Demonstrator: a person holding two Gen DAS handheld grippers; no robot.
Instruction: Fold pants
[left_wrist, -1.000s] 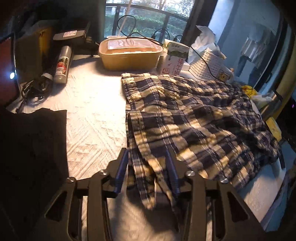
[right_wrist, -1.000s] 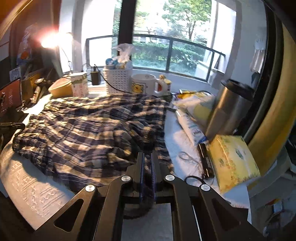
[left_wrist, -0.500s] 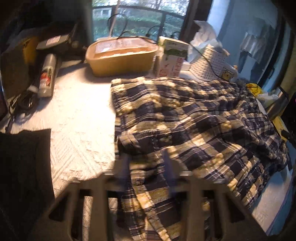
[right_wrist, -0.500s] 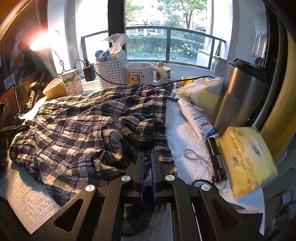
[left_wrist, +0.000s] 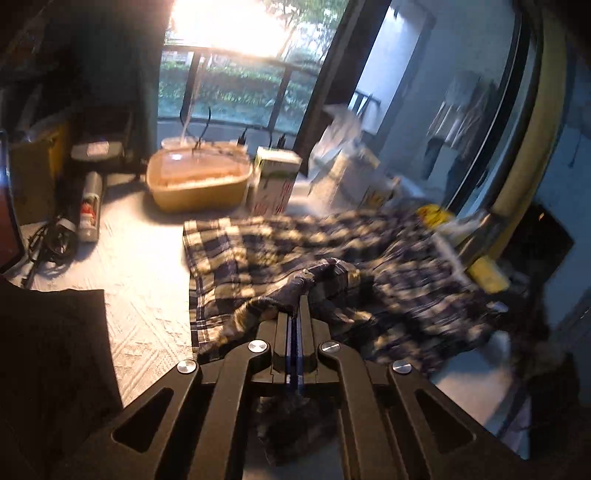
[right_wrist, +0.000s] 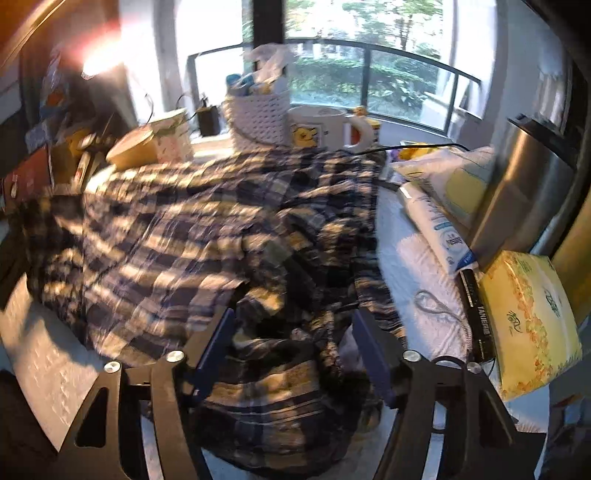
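Blue-and-cream plaid pants (left_wrist: 295, 251) lie rumpled across a white textured table cover (left_wrist: 140, 280). My left gripper (left_wrist: 300, 295) is shut on a fold of the pants' near edge and holds it raised off the table, with cloth draping from the tips. In the right wrist view the same pants (right_wrist: 184, 229) spread to the left and centre. My right gripper (right_wrist: 293, 332) hangs low over the bunched near end. Its jaws are opening; cloth lies between the blue pads (right_wrist: 218, 339), which do not press on it.
At the back stand a yellow tub (left_wrist: 199, 184), a carton (left_wrist: 275, 181), a white basket (right_wrist: 258, 114) and a mug (right_wrist: 325, 127). A spray can (left_wrist: 90, 206) and a black cloth (left_wrist: 51, 350) lie left. A steel flask (right_wrist: 528, 192) and tissue pack (right_wrist: 528, 317) crowd the right.
My left gripper has shut on the pants' near edge and lifted it. My right gripper, shut on cloth before, has opened wide and dropped lower.
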